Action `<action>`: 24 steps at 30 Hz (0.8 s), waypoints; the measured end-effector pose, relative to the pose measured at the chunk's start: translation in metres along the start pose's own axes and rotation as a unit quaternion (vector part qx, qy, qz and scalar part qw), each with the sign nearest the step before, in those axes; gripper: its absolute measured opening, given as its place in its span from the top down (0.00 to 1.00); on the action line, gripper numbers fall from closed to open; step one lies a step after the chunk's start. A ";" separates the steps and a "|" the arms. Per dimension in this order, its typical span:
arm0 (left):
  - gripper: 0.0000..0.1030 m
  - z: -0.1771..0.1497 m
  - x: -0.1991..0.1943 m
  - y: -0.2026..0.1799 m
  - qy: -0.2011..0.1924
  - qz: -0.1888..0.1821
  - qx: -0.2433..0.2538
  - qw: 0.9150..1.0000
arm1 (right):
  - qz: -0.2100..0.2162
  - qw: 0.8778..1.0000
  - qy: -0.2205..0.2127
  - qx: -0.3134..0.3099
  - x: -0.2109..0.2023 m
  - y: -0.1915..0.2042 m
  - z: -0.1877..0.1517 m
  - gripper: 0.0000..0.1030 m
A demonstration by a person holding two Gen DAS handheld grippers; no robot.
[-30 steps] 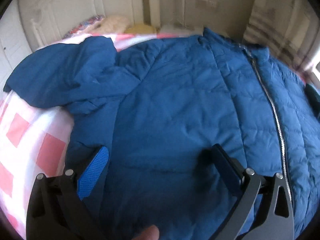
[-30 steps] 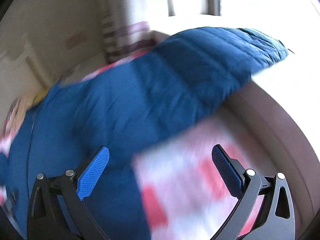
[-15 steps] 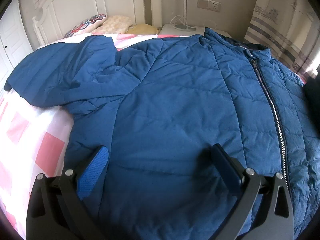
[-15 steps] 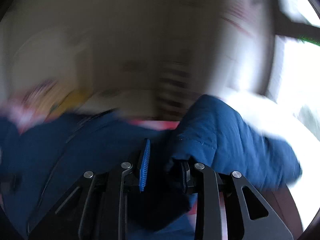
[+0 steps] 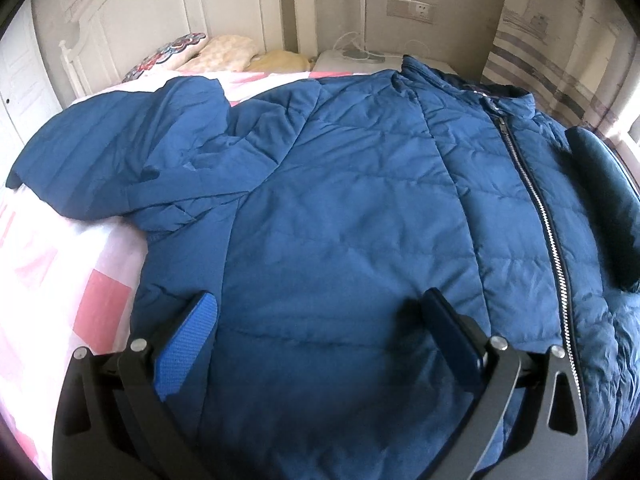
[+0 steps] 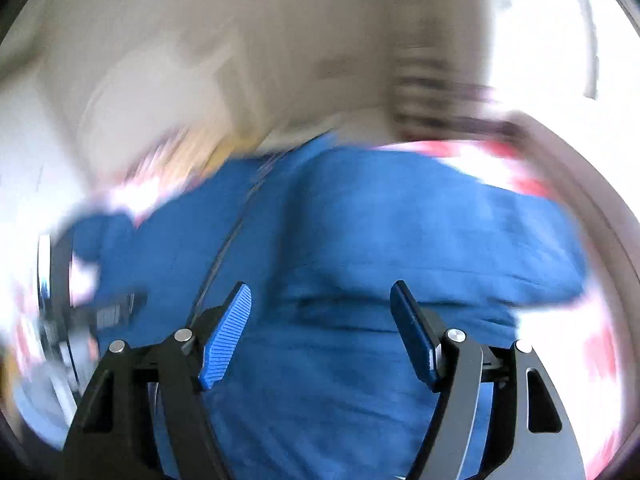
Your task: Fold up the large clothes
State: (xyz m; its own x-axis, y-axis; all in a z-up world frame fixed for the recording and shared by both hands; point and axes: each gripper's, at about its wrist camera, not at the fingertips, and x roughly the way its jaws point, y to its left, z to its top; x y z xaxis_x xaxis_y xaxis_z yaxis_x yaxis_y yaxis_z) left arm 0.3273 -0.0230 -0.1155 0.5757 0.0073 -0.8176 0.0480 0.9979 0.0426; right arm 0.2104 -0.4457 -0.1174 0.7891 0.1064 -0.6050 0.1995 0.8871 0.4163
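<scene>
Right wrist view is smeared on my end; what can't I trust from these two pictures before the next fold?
- Right wrist view: motion blur; jacket seams and the folded sleeve's edge are unreadable. Right gripper shows open.
- Left wrist view: the jacket's hem is hidden behind the open left gripper and cut off by the bottom edge.
- Left wrist view: the dark sleeve runs into the right rim; its far side is cut off.
- Bedsheet under the jacket: covered.
</scene>
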 end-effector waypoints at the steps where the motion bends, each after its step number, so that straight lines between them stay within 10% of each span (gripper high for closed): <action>1: 0.02 0.000 -0.001 0.000 -0.004 -0.002 0.000 1.000 | 0.006 0.999 0.000 0.049 -0.001 -0.022 0.003 0.31; 4: 0.02 0.000 -0.003 0.001 -0.009 -0.008 -0.001 1.000 | 0.009 0.984 0.023 0.175 0.011 -0.087 0.008 0.31; 10: 0.02 0.000 -0.002 0.001 -0.007 -0.012 -0.003 1.000 | -0.011 0.973 0.020 0.229 0.048 -0.116 0.023 0.32; 12: 0.02 -0.001 -0.002 0.000 -0.008 -0.013 -0.002 1.000 | -0.034 0.975 -0.031 0.218 0.041 -0.108 0.033 0.58; 18: 0.02 -0.001 -0.002 0.001 -0.009 -0.018 -0.006 1.000 | -0.075 0.984 -0.141 -0.084 0.015 0.034 0.042 0.73; 24: 0.02 0.000 -0.005 0.008 -0.017 -0.024 -0.025 0.999 | -0.013 0.924 -0.048 -0.378 0.066 0.167 -0.017 0.59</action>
State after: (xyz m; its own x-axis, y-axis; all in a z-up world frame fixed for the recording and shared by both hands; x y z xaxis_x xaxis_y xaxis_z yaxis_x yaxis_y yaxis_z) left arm 0.3247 -0.0150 -0.1116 0.6018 -0.0428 -0.7975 0.0356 0.9990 -0.0267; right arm 0.2860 -0.2824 -0.0994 0.8453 0.0721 -0.5294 -0.2149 0.9531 -0.2133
